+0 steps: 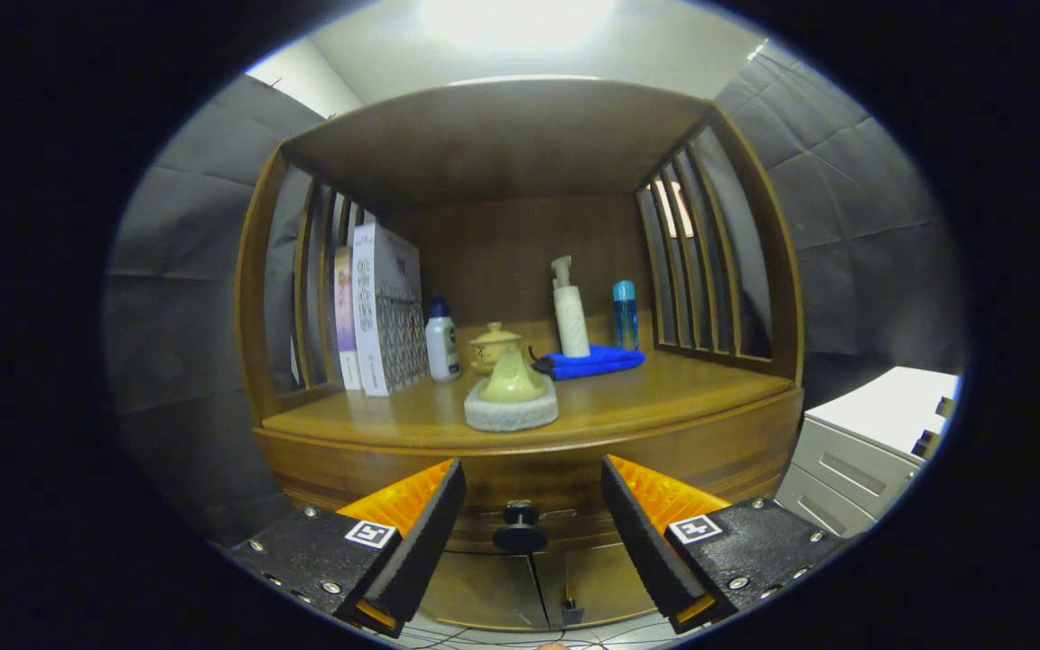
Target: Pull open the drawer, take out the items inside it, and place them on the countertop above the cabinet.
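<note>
Drawer (533,492): shut, a curved front of glossy brown wood, set under the countertop and straight ahead of the fingers.
Knob (520,528): dark, round, mushroom-shaped, on the drawer front; it sits in the gap between the two fingertips, touched by neither.
Gripper (533,519): fingers spread wide apart, holding nothing; ribbed inner pads, and a small square black-and-white marker on each finger's base.
Lower doors (529,591): two wooden panels below the drawer, meeting at a centre seam with a small dark pull.
Countertop (664,393): smooth polished wood with a rounded front edge, roofed by a wooden top and flanked by slatted sides.
Sponge (511,408): round, pale, rough-textured pad near the front edge, with a cream bell-shaped piece standing on it.
Lidded cup (495,346): cream ceramic, just behind the sponge.
Books (385,311): upright against the left slats; patterned covers, writing too small to read.
White bottle (441,340): small, blue cap, beside the books.
Blue cloth (594,361): folded, soft, with a white pump bottle (570,311) at its back.
Blue bottle (626,313): translucent, by the right slats.
White cabinet (872,442): drawers, to the right, well apart.
</note>
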`<state>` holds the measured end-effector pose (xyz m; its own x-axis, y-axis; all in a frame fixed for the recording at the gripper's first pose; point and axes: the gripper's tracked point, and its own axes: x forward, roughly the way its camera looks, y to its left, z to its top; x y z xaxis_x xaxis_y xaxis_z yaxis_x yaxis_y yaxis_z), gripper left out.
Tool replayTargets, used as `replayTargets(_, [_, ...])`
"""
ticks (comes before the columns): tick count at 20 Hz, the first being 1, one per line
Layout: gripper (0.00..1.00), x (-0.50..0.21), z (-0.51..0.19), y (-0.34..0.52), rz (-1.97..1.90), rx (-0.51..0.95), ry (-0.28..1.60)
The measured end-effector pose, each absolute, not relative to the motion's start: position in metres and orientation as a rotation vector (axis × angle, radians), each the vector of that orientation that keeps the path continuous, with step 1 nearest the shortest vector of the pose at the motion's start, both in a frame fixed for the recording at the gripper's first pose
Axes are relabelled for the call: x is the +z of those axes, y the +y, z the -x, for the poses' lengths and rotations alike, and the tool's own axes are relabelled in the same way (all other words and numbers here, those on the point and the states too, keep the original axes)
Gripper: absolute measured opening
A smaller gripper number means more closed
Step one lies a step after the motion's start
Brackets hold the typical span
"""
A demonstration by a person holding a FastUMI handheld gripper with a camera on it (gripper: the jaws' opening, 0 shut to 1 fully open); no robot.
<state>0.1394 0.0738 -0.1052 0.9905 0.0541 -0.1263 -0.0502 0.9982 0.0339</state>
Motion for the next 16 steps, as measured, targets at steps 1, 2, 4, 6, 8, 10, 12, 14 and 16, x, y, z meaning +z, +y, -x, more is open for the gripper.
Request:
replayTargets(1, [0.94,-0.095,-0.133,0.072,-0.028,0.057,0.117])
replayTargets(2, [0.94,-0.086,-0.126,0.071,-0.019,0.061,0.109])
replayTargets(4, [0.94,-0.069,-0.111,0.067,0.003,0.068,0.091])
replayTargets(6, [0.94,-0.052,-0.094,0.066,0.006,0.078,0.075])
replayTargets(8, [0.94,-0.036,-0.077,0.066,0.001,0.090,0.058])
replayTargets(10, [0.94,-0.020,-0.061,0.064,-0.002,0.099,0.032])
replayTargets(12, [0.94,-0.007,-0.045,0.062,-0.002,0.107,0.015])
replayTargets(14, [0.94,0.000,-0.030,0.063,-0.003,0.121,0.006])
replayTargets(16, [0.94,0.008,-0.014,0.060,-0.006,0.129,-0.009])
